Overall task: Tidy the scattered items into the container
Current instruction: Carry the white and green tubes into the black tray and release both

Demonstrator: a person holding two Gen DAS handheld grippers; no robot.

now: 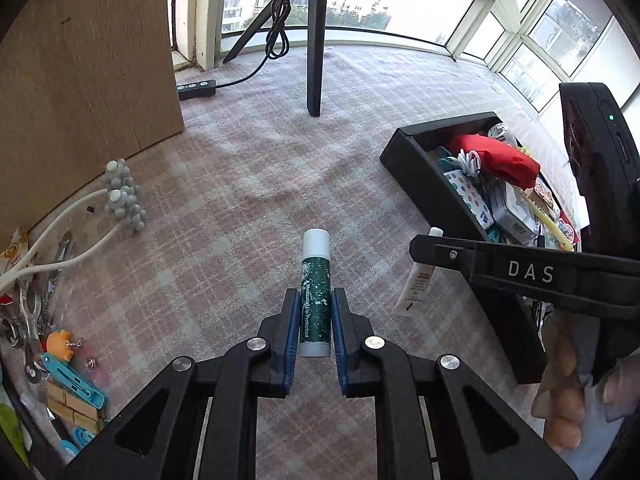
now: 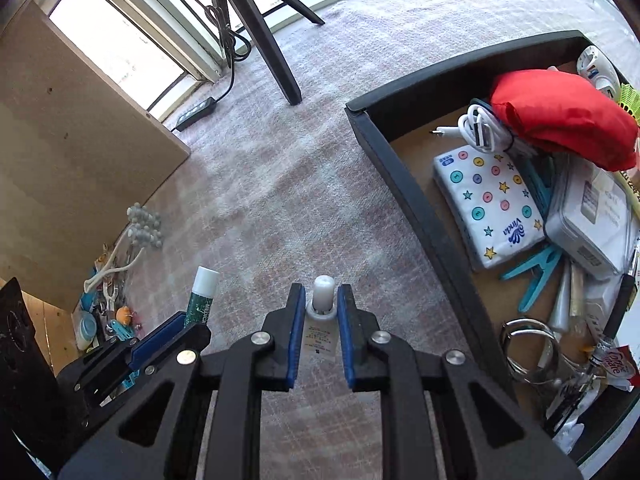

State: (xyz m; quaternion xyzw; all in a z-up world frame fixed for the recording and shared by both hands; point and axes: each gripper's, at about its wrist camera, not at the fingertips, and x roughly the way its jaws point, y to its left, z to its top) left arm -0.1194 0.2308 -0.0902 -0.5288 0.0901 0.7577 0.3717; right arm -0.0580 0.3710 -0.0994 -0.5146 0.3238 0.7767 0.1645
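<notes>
My left gripper (image 1: pixel 315 300) is shut on a green lip balm stick (image 1: pixel 315 280) with a white cap, held above the checked cloth. The same stick (image 2: pixel 201 296) shows at the lower left of the right wrist view. My right gripper (image 2: pixel 321 296) is shut on a small white tube (image 2: pixel 322 324), cap pointing forward; the tube (image 1: pixel 416 280) hangs under that gripper's black finger in the left wrist view. The black container (image 2: pixel 420 216) lies to the right, holding a red pouch (image 2: pixel 560 116), a tissue pack (image 2: pixel 490 208), a white cable and several other items.
Scattered small things lie at the left: grey bead cluster (image 1: pixel 122 196), white cord, metal wrench, blue clips (image 1: pixel 76 376), an orange toy. A cardboard panel (image 1: pixel 80 80) stands far left. A black tripod leg (image 1: pixel 314 44) and a cable with remote stand at the back by the windows.
</notes>
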